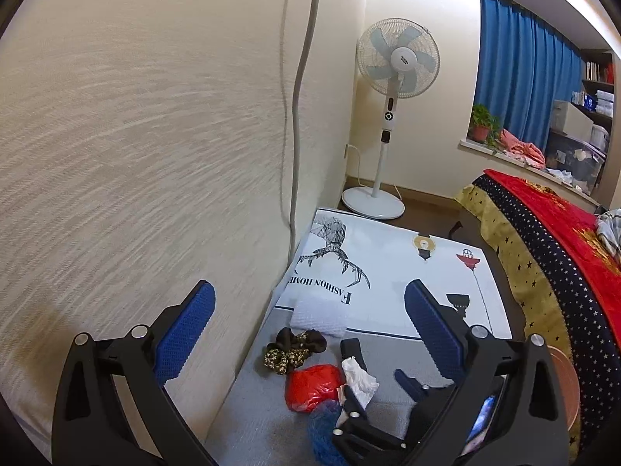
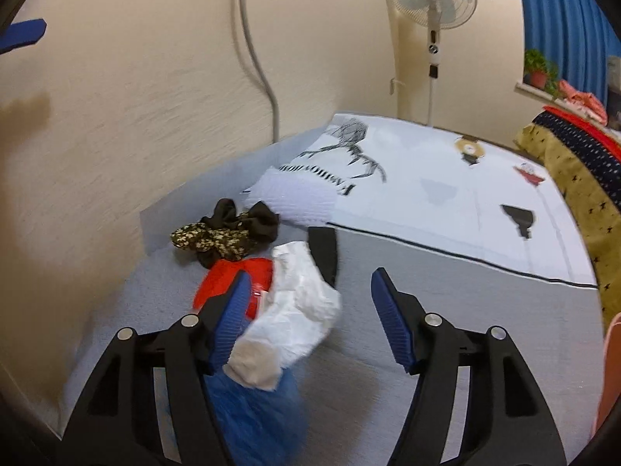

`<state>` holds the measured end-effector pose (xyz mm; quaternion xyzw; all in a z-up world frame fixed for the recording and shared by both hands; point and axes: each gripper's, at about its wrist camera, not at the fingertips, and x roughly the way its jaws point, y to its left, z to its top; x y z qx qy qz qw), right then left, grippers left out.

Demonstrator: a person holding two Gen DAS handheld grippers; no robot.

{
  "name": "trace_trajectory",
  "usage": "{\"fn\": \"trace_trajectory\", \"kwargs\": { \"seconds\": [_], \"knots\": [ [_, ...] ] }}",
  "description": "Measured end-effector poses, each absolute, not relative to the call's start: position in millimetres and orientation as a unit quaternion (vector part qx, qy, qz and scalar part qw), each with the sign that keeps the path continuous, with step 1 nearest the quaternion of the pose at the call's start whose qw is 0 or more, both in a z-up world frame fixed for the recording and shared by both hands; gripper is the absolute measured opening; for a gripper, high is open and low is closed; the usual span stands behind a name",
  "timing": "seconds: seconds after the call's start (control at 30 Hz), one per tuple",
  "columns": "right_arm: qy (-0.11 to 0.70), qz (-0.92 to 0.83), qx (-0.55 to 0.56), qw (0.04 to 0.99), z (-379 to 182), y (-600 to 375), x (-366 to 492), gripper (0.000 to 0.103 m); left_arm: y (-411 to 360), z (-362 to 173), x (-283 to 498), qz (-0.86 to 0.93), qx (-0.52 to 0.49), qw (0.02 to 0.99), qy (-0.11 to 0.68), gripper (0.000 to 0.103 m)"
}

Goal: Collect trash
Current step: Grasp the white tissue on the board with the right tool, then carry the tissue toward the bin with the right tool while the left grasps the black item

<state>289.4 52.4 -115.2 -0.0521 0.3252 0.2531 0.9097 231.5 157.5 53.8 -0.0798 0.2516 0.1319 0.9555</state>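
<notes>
A pile of trash lies on a grey mat (image 2: pixel 388 310) by the wall: crumpled white paper (image 2: pixel 302 306), a red plastic bag (image 2: pixel 229 275), a blue mesh piece (image 2: pixel 252 411) and a black and patterned scrunchie (image 2: pixel 229 229). My right gripper (image 2: pixel 306 291) is open, low over the pile, with the white paper between its fingers nearer the left finger. My left gripper (image 1: pixel 310 310) is open and empty, held higher. In its view the right gripper (image 1: pixel 384 380) sits over the white paper (image 1: pixel 359 378), red bag (image 1: pixel 314 386) and scrunchie (image 1: pixel 291 349).
A cream wall (image 1: pixel 136 155) with a grey cable (image 1: pixel 300 77) is close on the left. A printed white cloth (image 1: pixel 388 272) lies beyond the pile. A standing fan (image 1: pixel 396 62) is behind, a bed with a red blanket (image 1: pixel 543 225) on the right.
</notes>
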Motion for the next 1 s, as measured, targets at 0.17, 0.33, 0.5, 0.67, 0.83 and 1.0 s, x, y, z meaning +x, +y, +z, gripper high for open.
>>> {"fn": "trace_trajectory", "kwargs": {
  "seconds": [0.17, 0.33, 0.5, 0.67, 0.83, 1.0],
  "knots": [
    [0.352, 0.268, -0.071, 0.894, -131, 64, 300, 0.015, 158, 51, 234, 0.133, -0.077, 0.954, 0.256, 0.095],
    [0.323, 0.264, -0.065, 0.906, -125, 58, 291, 0.01, 159, 50, 235, 0.136, -0.079, 0.954, 0.257, 0.095],
    [0.301, 0.258, -0.048, 0.917, -102, 38, 280, 0.01, 157, 48, 236, 0.143, -0.074, 0.953, 0.258, 0.095],
    [0.288, 0.235, -0.066, 0.926, -70, 3, 265, 0.01, 157, 46, 238, 0.149, -0.083, 0.952, 0.254, 0.095],
    [0.28, 0.202, -0.084, 0.935, -30, -57, 242, 0.01, 152, 34, 242, 0.152, -0.079, 0.951, 0.258, 0.095],
    [0.277, 0.158, -0.068, 0.945, 11, -130, 213, 0.01, 135, 18, 243, 0.12, -0.1, 0.95, 0.271, 0.095]
  ]
}}
